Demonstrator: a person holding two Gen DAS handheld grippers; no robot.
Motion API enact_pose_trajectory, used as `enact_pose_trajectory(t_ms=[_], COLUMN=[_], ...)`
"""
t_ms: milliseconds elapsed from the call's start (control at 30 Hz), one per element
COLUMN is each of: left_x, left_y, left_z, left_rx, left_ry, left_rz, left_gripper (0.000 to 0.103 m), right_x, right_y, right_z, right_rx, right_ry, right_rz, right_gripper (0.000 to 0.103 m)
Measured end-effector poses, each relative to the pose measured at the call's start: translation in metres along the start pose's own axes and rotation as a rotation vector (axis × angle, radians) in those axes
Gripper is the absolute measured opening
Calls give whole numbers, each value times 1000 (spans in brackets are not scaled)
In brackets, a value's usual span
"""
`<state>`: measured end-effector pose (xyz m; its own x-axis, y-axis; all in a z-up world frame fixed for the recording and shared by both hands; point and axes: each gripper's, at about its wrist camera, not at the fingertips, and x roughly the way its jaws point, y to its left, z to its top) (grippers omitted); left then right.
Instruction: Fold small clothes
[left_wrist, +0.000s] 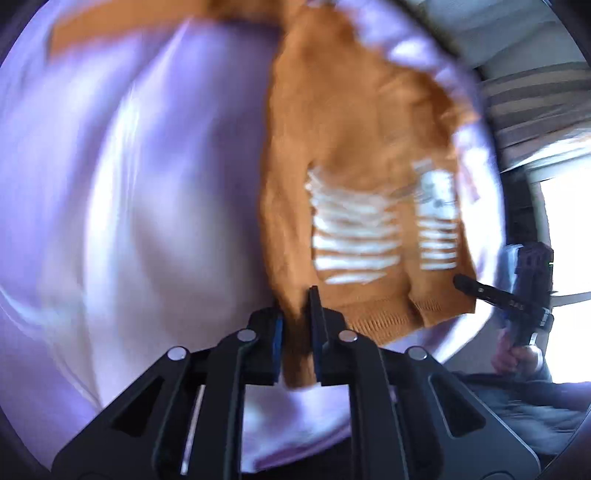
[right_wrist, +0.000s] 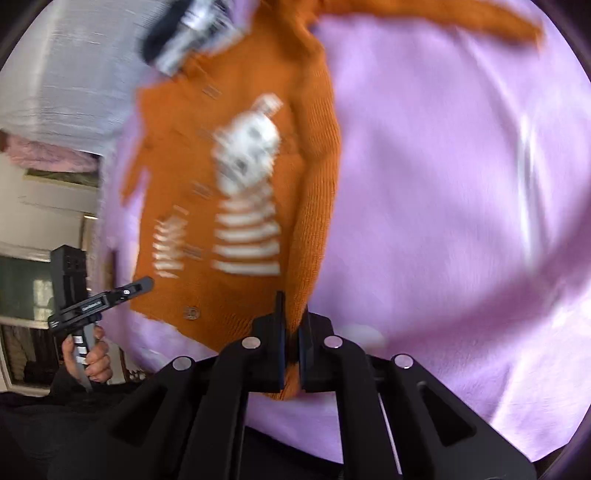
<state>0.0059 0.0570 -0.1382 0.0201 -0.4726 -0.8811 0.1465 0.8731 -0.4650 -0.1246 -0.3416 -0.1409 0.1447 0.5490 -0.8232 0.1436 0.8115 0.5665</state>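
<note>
Two grippers, left gripper (left_wrist: 297, 325) and right gripper (right_wrist: 291, 332), each pinch one orange sweater (left_wrist: 354, 147).

You have no readable writing here. The white printing on the side of the right gripper (left_wrist: 466, 283) is too small and smeared for you to make out, and so is the white printing on the left gripper (right_wrist: 142, 284). The orange sweater (right_wrist: 236, 206) carries only a white striped figure, blurred by motion, and the small round mark near its hem shows you no letters.
</note>
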Motion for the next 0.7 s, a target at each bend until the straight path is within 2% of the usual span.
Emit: enact_pose_trajectory(t_ms=[67,100,167,267,333,433,500,567,633,700], left_x=[2,-2,-21,-53,-69,-94,-104,-110,-114,-115], left_y=[7,6,1,-2,7,37,57,81,104,128], left_z=[-1,1,6,19,37,71,89,110,121,132], left_rx=[-41,-40,3,43,28,-51,-112,-187,-256,-315], left_ry=[-12,-17,-71,-173,-237,-313,-350,-380,-393,-389], left_rz=[-46,-49,-18,50,70,95,120,188,197,191], left_gripper=[16,17,45,61,64,64,64,64,64,64], right_x=[0,-6,-24,-60,-69,-56,-37,-17,4,27], right_y=[-5,-2,7,22,36,63,79,86,83,72], right_z=[1,5,12,25,41,67,79,93,101,98], right_rx=[29,34,2,-57,-87,-143,-180,-178,-154,-121], right_ry=[-14,-9,-53,-191,-253,-273,-266,-245,-213,-156], right_rz=[37,53,62,2,24,45,48,44,48,-2], right_gripper=[6,12,19,23,24,24,25,26,30,33])
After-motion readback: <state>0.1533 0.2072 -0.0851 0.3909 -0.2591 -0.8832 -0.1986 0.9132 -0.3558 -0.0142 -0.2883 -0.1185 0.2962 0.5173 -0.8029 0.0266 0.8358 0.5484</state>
